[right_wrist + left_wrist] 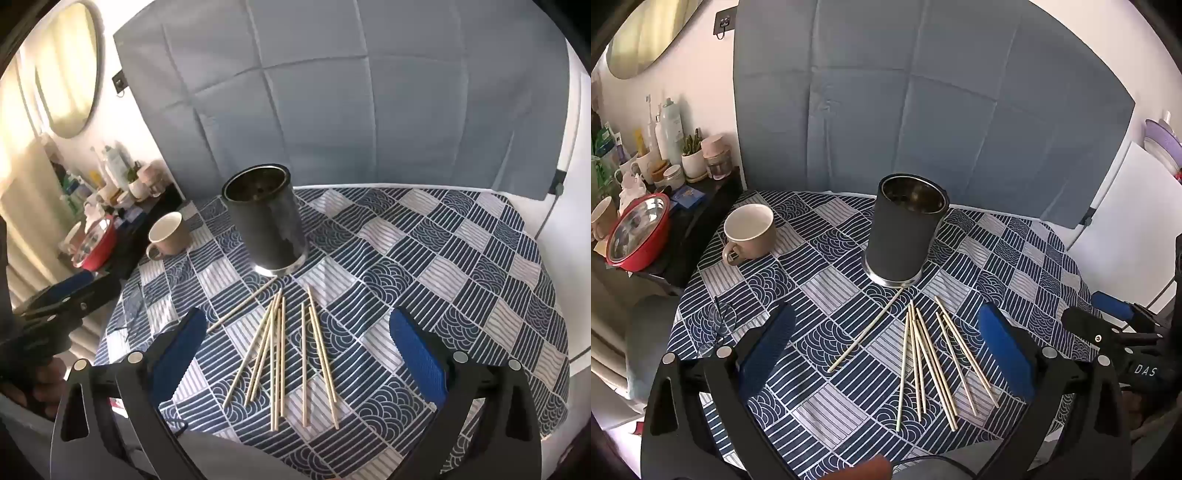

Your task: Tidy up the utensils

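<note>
Several pale wooden chopsticks [925, 360] lie loose on the blue patterned tablecloth [827, 402], just in front of a tall black metal-lined holder [905, 232] that stands upright and looks empty. My left gripper [886, 350] is open, above the cloth, with the chopsticks between its blue pads. My right gripper [299, 350] is open too, with the same chopsticks [280, 354] between its pads and the holder [266, 225] beyond. The right gripper also shows at the right edge of the left wrist view [1108, 317].
A beige mug [748, 230] stands left of the holder. A pair of glasses [718, 321] lies at the table's left edge. A side shelf holds a red lidded pot [637, 236], bottles and jars. A grey backdrop [923, 92] stands behind the table.
</note>
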The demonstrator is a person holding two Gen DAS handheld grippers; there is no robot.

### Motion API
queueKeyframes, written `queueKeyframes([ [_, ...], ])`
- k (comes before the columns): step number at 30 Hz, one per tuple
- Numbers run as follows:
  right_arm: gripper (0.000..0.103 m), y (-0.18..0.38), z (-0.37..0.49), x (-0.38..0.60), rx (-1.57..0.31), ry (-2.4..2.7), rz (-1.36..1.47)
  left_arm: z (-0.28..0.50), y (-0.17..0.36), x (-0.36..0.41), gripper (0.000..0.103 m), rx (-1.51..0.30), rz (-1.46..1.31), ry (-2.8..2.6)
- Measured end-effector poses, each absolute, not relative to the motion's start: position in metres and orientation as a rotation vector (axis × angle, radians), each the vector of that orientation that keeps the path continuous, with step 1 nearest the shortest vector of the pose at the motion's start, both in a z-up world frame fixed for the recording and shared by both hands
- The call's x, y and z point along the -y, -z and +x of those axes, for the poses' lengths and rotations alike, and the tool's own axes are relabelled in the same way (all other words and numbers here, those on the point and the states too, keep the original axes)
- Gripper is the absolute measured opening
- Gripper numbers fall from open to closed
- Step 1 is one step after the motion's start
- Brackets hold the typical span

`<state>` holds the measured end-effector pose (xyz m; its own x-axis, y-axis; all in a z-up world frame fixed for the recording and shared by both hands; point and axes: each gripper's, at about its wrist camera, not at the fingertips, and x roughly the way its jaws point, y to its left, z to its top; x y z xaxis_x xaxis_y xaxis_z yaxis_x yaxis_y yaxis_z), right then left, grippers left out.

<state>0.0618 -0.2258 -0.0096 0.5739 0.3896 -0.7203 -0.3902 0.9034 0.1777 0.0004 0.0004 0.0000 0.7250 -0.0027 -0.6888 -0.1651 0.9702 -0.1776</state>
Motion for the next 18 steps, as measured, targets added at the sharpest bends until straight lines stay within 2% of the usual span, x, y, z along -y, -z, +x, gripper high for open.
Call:
queueKeyframes([
  [18,0.095,0.01,0.0601,0.2241,-0.837,-0.468,0.007,-0.002,0.0015,0.0051,0.097,-0.77,-0.213,-0.091],
])
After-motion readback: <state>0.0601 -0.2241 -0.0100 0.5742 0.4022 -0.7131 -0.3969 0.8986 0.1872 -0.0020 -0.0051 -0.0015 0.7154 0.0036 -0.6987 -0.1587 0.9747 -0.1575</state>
